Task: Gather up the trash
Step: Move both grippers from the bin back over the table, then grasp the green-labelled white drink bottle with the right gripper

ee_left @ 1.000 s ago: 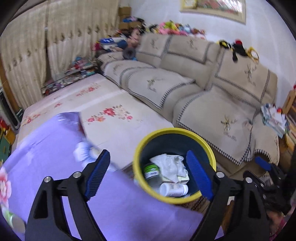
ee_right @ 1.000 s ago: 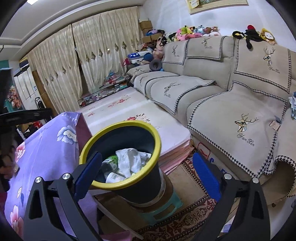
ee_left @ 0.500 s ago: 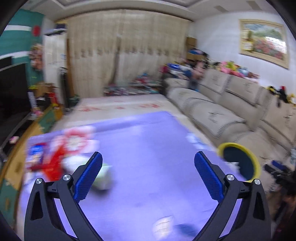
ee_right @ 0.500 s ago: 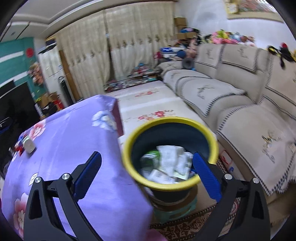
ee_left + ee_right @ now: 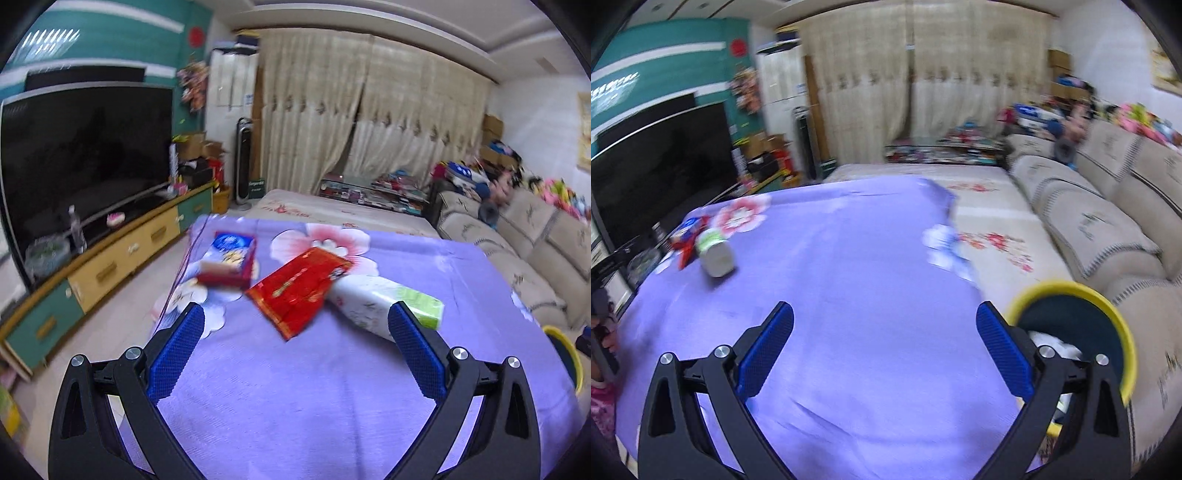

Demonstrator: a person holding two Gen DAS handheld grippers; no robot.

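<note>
On the purple flowered tablecloth (image 5: 295, 398) lie a red packet (image 5: 299, 291), a white and green tissue pack (image 5: 384, 306) partly under it, and a blue and red box (image 5: 231, 258) to the left. My left gripper (image 5: 295, 350) is open and empty, just short of the red packet. My right gripper (image 5: 884, 350) is open and empty over bare cloth (image 5: 849, 277). The tissue pack (image 5: 714, 254) and red packet (image 5: 685, 251) show far left in the right wrist view. The yellow-rimmed bin (image 5: 1082, 325) with white trash inside stands at the right; its rim also shows in the left wrist view (image 5: 565, 350).
A beige sofa (image 5: 1108, 221) runs along the right. A TV (image 5: 85, 155) on a yellow and green cabinet (image 5: 110, 258) stands at the left. A flowered mat (image 5: 990, 229) lies beyond the table, curtains (image 5: 369, 129) behind it.
Both grippers have swung left, away from the bin and over the table. The left one now faces the red packet and tissue pack. Both stay open and empty.
</note>
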